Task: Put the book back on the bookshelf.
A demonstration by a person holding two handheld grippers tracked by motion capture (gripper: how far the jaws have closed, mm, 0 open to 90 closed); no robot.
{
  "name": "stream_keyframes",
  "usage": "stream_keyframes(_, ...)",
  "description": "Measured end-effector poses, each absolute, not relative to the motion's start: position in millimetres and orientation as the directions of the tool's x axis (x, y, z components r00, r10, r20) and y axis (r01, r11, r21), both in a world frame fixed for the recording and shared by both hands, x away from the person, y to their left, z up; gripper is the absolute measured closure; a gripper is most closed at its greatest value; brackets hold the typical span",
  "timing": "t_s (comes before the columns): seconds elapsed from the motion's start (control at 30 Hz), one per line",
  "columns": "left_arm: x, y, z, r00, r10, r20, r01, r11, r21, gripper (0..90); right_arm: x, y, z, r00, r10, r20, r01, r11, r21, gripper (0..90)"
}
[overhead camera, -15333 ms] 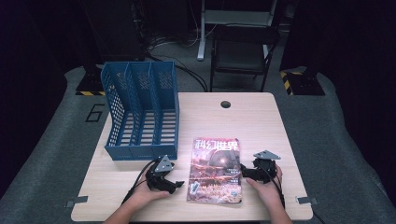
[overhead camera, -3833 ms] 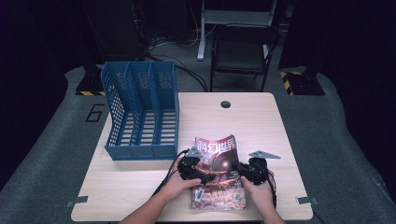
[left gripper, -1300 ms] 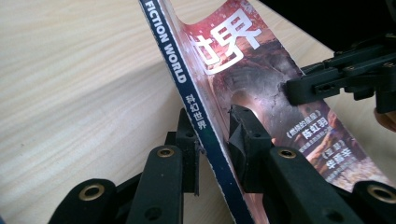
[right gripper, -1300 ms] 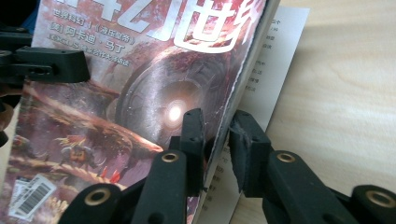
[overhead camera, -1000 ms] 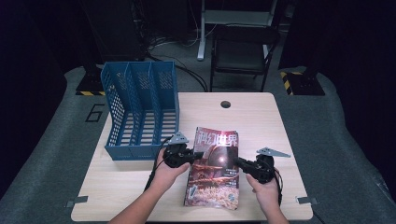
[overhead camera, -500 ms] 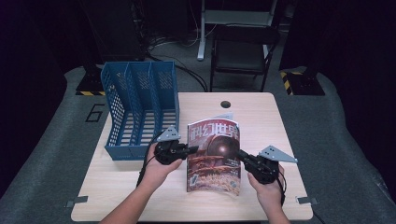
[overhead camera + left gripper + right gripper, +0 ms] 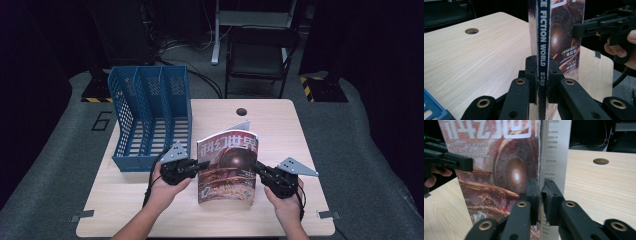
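A science-fiction magazine [image 7: 227,167] stands upright on its bottom edge on the table, its cover toward me. My left gripper [image 7: 204,164] is shut on its spine [image 7: 542,37], the pads [image 7: 531,67] pressing from both sides. My right gripper [image 7: 256,167] pinches the magazine's open page edge [image 7: 540,157]. Its jaws have just been opening a little, with the pages still between the pads [image 7: 549,192]. In the left gripper view the right gripper [image 7: 599,25] shows at the far edge of the magazine.
A blue three-slot file rack [image 7: 150,115] stands at the table's left, just behind my left hand. The wooden table [image 7: 290,135] has a cable hole [image 7: 242,111] near its back edge. A dark chair [image 7: 260,55] stands beyond the table.
The magazine has been tipped from a slanted lie up to standing on its bottom edge. Both hands rose slightly with it.
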State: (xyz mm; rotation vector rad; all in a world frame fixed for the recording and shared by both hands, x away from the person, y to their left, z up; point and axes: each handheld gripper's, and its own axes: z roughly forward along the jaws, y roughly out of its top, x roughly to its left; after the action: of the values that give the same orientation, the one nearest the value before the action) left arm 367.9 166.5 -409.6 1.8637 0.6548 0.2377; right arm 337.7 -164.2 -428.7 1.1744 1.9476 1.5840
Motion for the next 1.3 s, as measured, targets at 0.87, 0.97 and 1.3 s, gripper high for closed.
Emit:
stream_keyframes(0.87, 346, 171, -410, 0.852, 0.508, -0.129, 0.293, -0.258, 0.921, 83.2, 350, -170, -471, -0.671, 0.672, 0.313, 0.580, 0.212, 0.787, 70.5)
stream_keyframes(0.97, 345, 171, -410, 0.850, 0.509, -0.133, 0.297, -0.256, 0.920, 83.2, 350, -166, -474, -0.670, 0.677, 0.305, 0.590, 0.236, 0.772, 71.3)
stream_keyframes(1.3, 334, 166, -403, 0.866, 0.488, -0.110, 0.277, -0.285, 0.918, 83.2, 342, -155, -468, -0.693, 0.693, 0.202, 0.533, 0.303, 0.790, 85.6)
